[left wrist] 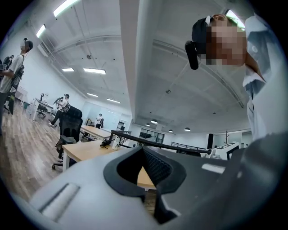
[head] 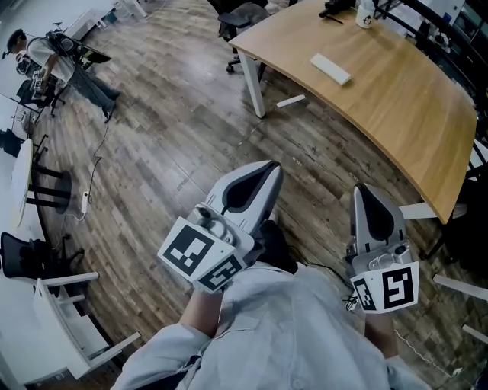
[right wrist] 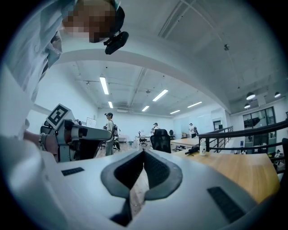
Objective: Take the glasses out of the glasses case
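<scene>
Two grippers over the wood floor (head: 168, 152). Left gripper (head: 268, 169): jaws closed together, nothing between them. Right gripper (head: 361, 190): same, closed and empty. One wooden table (head: 396, 99) ahead. One white glasses case (head: 330, 68) lies flat on it, well apart from both grippers. One white cup (head: 366, 14) at the table's far end.

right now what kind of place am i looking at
Probably an open-plan office or lab workspace: a long wooden desk on white legs, a black office chair, a wood-plank floor, and ceiling strip lights overhead.
</scene>
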`<state>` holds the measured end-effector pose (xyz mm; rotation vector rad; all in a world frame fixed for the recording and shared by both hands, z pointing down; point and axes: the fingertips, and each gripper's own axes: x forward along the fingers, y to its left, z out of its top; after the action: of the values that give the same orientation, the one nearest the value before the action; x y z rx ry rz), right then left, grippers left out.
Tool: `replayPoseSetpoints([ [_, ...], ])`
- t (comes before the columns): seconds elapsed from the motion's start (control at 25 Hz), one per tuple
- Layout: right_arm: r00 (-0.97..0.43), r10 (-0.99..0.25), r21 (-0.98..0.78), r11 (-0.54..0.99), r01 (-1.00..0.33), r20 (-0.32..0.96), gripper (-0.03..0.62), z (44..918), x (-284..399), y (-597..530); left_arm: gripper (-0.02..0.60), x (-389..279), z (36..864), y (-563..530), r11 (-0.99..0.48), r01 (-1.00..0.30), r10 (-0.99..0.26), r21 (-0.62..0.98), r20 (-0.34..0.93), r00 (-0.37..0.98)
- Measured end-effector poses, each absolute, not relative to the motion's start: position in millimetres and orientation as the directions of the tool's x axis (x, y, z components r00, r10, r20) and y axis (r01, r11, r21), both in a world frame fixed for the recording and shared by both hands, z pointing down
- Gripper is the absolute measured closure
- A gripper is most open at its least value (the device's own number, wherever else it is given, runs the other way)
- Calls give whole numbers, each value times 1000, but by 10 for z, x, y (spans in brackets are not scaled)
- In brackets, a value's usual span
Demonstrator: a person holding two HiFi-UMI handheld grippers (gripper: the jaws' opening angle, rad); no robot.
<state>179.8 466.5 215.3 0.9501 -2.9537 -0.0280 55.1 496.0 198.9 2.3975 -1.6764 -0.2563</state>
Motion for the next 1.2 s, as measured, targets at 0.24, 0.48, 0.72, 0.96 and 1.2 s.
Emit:
replayPoseSetpoints([
  [0.24, -809, -586, 23, 810, -585, 51, 594, 2140, 1248, 4255, 577, 22, 1996, 4549, -333, -901, -939, 277, -9, 345],
  [0.48, -790, -610, 27, 792, -610, 59, 594, 2082, 815, 3859, 577, -440, 1973, 4120, -354, -890, -930, 288, -13, 366],
  [0.72, -765, -642, 41, 767, -640, 61, 594, 2079, 471, 3478, 577, -818, 2016, 3752, -377, -881, -921, 288, -11, 390],
  [0.96, -738, -672, 61, 740, -670, 53, 593, 2040, 244, 3302, 577, -1126, 2042, 3584, -389, -869, -915, 307, -16, 404],
  [1.2, -726, -686, 83, 727, -682, 47, 594, 2015, 225, 3188, 577, -1216, 2079, 3493, -384, -866, -917, 320, -24, 397],
])
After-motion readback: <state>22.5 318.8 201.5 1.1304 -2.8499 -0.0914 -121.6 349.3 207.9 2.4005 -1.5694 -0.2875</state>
